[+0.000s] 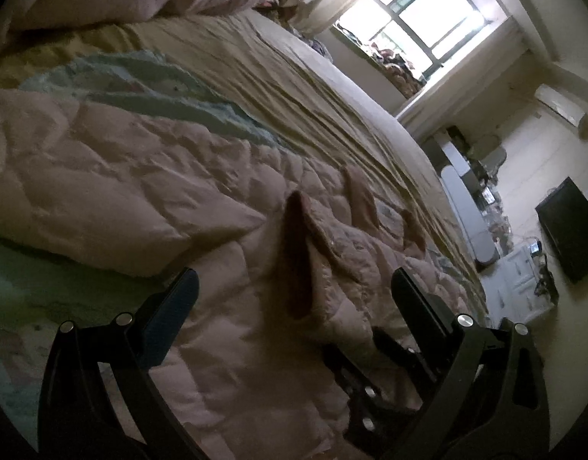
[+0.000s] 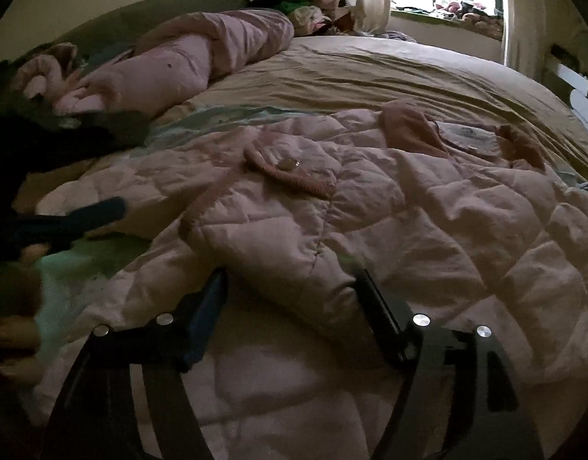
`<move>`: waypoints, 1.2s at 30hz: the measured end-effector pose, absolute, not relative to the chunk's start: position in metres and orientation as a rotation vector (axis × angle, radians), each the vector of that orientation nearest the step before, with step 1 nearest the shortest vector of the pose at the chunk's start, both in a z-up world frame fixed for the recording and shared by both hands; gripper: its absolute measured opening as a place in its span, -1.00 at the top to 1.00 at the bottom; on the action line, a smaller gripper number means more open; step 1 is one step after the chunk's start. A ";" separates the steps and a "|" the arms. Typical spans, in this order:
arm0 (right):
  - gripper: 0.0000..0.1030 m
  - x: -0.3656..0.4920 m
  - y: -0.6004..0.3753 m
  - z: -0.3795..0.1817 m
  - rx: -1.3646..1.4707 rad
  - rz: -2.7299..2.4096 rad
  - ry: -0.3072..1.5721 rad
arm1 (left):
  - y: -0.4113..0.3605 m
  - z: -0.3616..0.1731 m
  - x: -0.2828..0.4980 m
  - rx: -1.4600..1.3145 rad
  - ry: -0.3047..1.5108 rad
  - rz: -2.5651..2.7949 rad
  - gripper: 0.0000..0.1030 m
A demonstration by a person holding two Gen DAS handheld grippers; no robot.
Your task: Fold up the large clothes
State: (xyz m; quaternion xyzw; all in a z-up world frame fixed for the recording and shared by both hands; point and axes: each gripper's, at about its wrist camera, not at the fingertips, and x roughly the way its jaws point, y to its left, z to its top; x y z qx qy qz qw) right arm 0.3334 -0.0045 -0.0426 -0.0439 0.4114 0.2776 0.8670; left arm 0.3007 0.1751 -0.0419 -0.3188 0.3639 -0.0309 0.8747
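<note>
Lying spread out on the bed is a big pink puffy coat, and it covers most of the near side. The bed has a tan sheet with lots of little wrinkles in it. A darker pink knit collar sits on top of the coat, near the middle. In the left wrist view a fold of the same dark pink trim sticks up from the coat.

A puffy fold of the coat, maybe a sleeve, lies between the jaws of the right gripper. The jaws stand apart on each side of it and do not squeeze it.

The left gripper hangs low over the coat. Its jaws are wide apart and hold nothing. In the right wrist view it shows at the left edge as a dark, blurry shape, so I cannot see much of it there.

Another pink bundle lies rolled up at the far side of the bed, well apart from the coat. More clothes are piled in the corner behind it. A bright window is past the bed. A dark flat screen hangs on the wall.
</note>
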 end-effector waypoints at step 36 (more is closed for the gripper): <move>-0.14 0.424 -0.258 -0.058 0.057 0.040 1.000 | 0.114 -0.070 0.321 -0.294 0.857 -0.014 0.81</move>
